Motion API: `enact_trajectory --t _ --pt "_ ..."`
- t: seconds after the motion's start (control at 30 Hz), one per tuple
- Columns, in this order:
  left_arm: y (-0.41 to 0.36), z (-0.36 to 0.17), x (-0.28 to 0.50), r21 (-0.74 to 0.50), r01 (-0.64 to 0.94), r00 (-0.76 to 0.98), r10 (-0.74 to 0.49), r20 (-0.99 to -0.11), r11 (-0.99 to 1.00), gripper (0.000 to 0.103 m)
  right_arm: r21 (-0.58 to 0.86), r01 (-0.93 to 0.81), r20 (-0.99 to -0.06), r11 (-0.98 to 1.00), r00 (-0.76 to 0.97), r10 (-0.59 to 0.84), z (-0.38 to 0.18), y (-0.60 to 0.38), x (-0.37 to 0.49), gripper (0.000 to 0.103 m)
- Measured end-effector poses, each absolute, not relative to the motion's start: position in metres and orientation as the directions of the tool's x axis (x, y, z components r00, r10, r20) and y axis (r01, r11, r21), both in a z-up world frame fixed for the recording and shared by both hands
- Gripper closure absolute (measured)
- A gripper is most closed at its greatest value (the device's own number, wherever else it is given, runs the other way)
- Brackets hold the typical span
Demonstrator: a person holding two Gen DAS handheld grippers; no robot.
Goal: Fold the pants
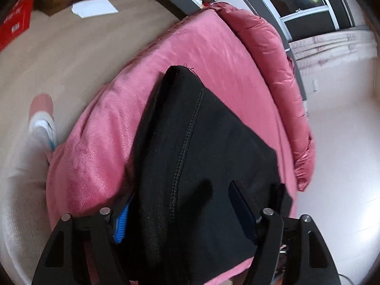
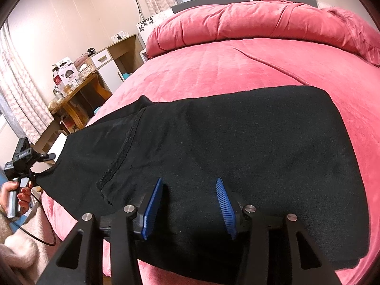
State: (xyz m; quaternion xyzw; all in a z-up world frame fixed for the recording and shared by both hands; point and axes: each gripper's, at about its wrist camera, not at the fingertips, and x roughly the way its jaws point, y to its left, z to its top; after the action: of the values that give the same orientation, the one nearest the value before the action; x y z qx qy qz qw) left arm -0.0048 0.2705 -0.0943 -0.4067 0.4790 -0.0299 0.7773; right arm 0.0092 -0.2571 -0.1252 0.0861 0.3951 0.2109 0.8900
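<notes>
The black pants [image 2: 237, 142] lie folded across the near part of a pink bed [image 2: 225, 71]. My right gripper [image 2: 190, 204] hovers over their near edge with its blue pads [image 2: 153, 206] wide apart and nothing between them. In the left wrist view the pants [image 1: 201, 154] drape over my left gripper [image 1: 182, 211], whose fingers [image 1: 242, 206] stand apart with cloth over them; whether it grips the cloth I cannot tell. The left gripper also shows at the far left of the right wrist view [image 2: 26, 159], at the pants' left end, held by a hand.
A rolled pink duvet [image 2: 261, 21] lies along the far side of the bed. A wooden table [image 2: 76, 90] with clutter and a cabinet [image 2: 114, 57] stand left of the bed. A slippered foot [image 1: 42, 116], white paper [image 1: 95, 7] and a red box [image 1: 14, 23] are on the floor.
</notes>
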Motion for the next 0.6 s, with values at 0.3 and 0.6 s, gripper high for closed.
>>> enact_trajectory --t 0.3,0.6 --pt "0.256 -0.064 -0.011 -0.583 -0.359 0.592 -0.305 -0.746 0.729 0.088 0.321 -0.306 -0.667 0.896 0.599 0.444 -0.125 -0.257 0.009 0.055" --pt "0.162 0.037 0.003 -0.513 -0.018 0.695 -0.358 -0.624 0.858 0.089 0.34 -0.3 -0.662 0.891 0.597 0.454 -0.123 -0.26 0.009 0.055"
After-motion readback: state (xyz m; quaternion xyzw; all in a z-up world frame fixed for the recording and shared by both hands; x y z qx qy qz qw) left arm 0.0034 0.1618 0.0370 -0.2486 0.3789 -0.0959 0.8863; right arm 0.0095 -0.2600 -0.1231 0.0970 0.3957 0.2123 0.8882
